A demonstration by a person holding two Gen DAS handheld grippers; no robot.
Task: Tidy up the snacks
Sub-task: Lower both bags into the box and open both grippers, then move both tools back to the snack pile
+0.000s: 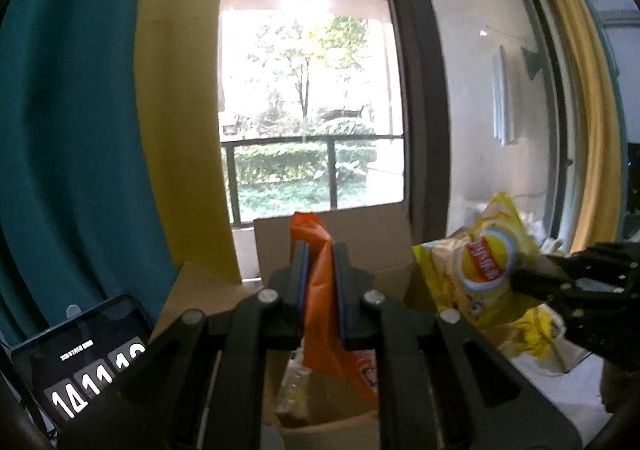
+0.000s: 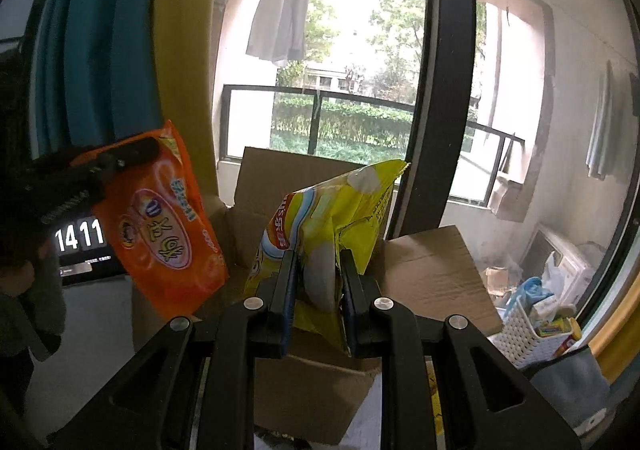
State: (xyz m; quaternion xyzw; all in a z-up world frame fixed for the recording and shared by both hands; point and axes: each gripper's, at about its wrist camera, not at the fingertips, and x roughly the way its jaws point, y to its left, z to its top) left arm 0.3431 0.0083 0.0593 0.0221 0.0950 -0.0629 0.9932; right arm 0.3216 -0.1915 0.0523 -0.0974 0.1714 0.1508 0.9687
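Observation:
My left gripper [image 1: 320, 250] is shut on an orange snack bag [image 1: 320, 290] and holds it upright over an open cardboard box [image 1: 360, 234]. The orange bag also shows in the right wrist view [image 2: 168, 226], at the left, with the left gripper [image 2: 128, 158] clamped on its top. My right gripper [image 2: 318, 262] is shut on a yellow chip bag [image 2: 328, 218] above the same box [image 2: 432, 270]. In the left wrist view the yellow bag [image 1: 480, 270] hangs at the right, pinched by the right gripper [image 1: 532, 274]. A pale wrapped snack [image 1: 292, 390] lies inside the box.
A tablet showing clock digits [image 1: 80, 370] stands left of the box. A white basket with small items [image 2: 532, 326] sits at the right. Teal and yellow curtains [image 1: 80, 130] hang at the left, a window frame [image 1: 416, 90] behind the box.

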